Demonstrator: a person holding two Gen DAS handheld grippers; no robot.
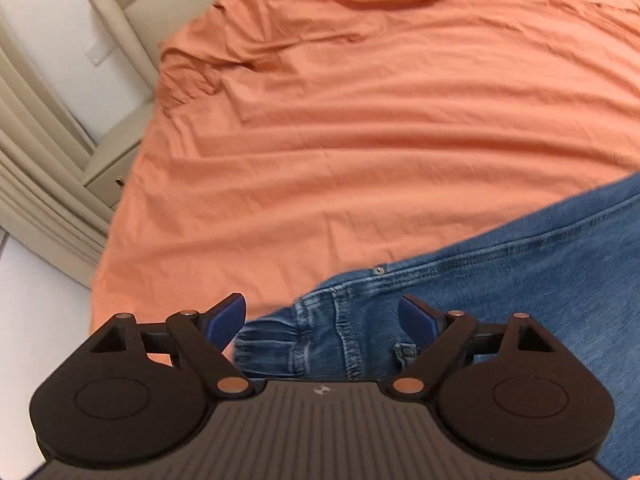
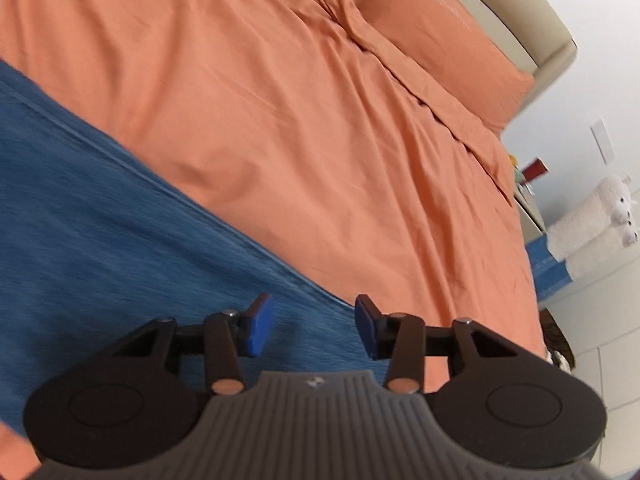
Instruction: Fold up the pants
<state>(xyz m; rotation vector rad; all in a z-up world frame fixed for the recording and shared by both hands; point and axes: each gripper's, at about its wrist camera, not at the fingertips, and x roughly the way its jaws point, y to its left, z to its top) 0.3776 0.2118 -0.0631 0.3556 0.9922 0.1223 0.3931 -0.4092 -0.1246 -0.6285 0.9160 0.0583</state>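
Blue denim pants (image 1: 500, 280) lie on an orange bedsheet (image 1: 360, 120). In the left wrist view the waistband, with its rivet and belt loop, is bunched at the near edge. My left gripper (image 1: 322, 320) hovers over that waistband, open wide, its blue pads clear of the cloth. In the right wrist view a long flat pant leg (image 2: 100, 220) runs from the left down to the middle. My right gripper (image 2: 314, 326) stands open above the end of that leg, with nothing pinched between its pads.
A beige padded headboard (image 2: 520, 8) and an orange pillow (image 2: 440, 40) are at the far right. A beige nightstand (image 1: 108, 176) stands left of the bed. A white plush toy (image 2: 592, 224) sits on blue-and-white boxes beside the bed's right edge.
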